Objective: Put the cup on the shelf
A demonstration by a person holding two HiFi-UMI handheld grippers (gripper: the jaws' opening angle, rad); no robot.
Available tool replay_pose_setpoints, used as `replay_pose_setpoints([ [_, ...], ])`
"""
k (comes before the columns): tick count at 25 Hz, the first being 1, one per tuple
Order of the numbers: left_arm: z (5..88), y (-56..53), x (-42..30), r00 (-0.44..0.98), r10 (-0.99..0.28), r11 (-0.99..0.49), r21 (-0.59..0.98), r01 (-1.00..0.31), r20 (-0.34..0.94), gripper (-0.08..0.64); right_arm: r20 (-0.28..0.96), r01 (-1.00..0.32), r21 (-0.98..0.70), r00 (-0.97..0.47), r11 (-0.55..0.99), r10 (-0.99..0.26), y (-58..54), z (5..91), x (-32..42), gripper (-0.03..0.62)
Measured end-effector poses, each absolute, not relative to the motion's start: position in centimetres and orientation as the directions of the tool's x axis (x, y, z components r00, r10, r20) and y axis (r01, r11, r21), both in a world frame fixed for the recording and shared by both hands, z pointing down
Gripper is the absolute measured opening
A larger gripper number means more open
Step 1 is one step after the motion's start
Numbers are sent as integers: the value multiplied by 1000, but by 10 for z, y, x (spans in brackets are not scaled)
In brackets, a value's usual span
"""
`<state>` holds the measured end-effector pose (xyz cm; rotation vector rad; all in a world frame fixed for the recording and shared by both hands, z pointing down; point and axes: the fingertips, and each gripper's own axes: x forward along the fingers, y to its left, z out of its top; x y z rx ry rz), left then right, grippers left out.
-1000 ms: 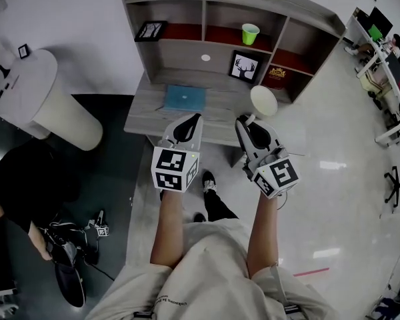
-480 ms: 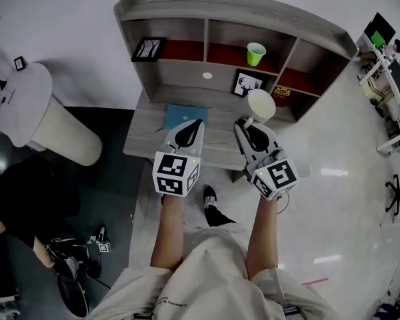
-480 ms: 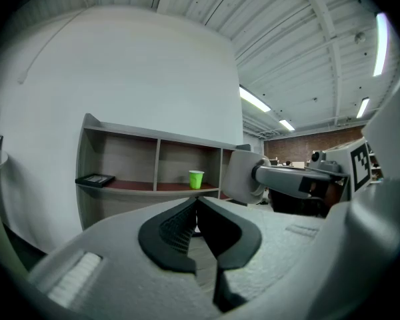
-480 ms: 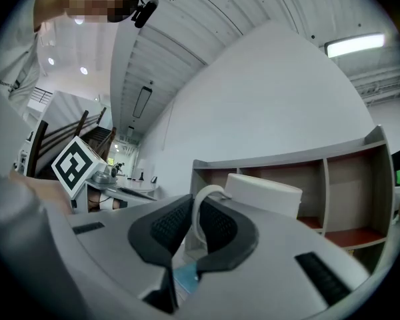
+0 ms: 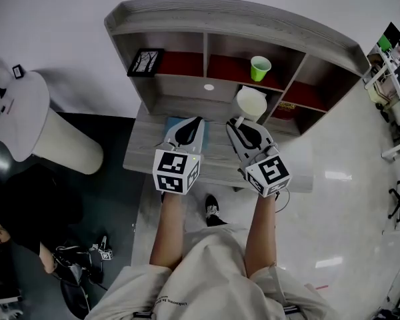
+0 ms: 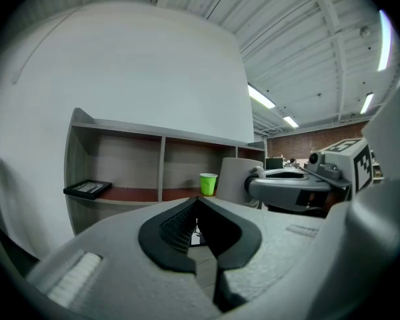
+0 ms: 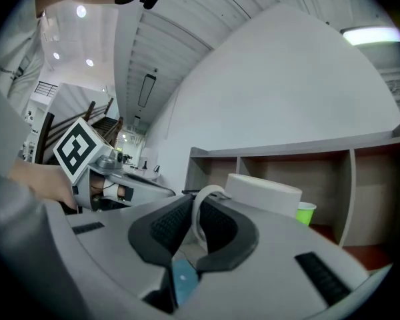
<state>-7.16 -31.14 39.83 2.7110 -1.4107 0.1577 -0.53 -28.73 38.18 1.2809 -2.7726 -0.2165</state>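
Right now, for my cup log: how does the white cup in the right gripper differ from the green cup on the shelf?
The white cup is white with a loop handle; the green cup is bright green and shows none. The white cup is held by its handle in the right gripper; the green cup stands free in the middle upper compartment of the shelf. Both are upright, mouths up.

My left gripper (image 6: 196,202) has its jaws together, nothing between them. Ahead I see the shelf (image 6: 163,145), a green cup (image 6: 208,183) on it.
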Motion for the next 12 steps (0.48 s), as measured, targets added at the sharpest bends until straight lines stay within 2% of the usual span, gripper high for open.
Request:
replay_pose_setpoints([
  [12, 397, -364, -53, 578, -805, -582, 9, -813, 136, 11, 45, -694, 196, -699, 692, -714, -348, 394, -16, 48],
])
